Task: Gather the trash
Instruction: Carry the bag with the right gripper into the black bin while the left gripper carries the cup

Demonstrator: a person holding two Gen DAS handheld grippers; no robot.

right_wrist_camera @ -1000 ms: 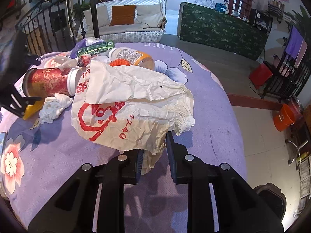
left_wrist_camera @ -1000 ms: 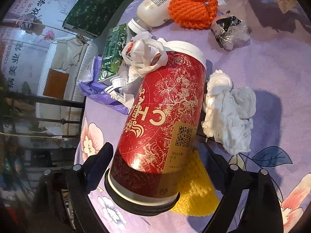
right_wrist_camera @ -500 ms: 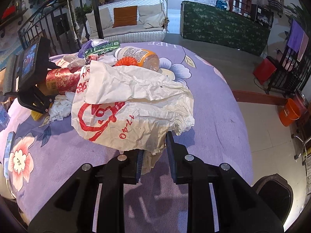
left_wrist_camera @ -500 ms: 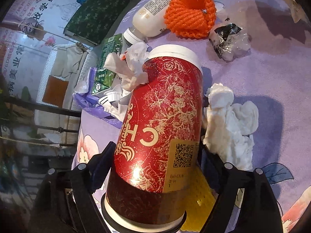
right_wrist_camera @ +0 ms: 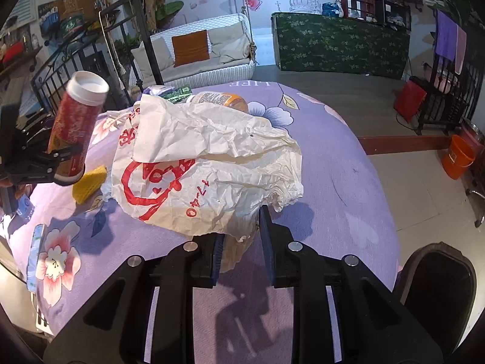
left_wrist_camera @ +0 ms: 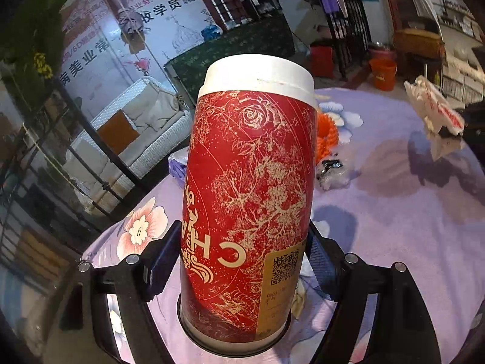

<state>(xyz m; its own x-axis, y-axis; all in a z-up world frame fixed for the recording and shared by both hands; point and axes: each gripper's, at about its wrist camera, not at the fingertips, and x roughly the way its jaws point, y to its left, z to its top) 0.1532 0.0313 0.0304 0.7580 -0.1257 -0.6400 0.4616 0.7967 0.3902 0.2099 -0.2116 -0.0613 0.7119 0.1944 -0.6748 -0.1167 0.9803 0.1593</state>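
Between left jaws, white-capped red canister with gold flowers

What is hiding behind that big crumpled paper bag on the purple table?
Behind the paper bag peek an orange-capped bottle, a green packet and a yellow foam net beside it. Whatever else lies behind the bag is covered.

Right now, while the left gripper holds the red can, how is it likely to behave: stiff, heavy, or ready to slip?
The red can probably stays stiff: its wall shows no dent between the left gripper pads. It is tall and gripped near its bottom, so it may tilt. The smooth printed surface could slip. Its weight cannot be judged.
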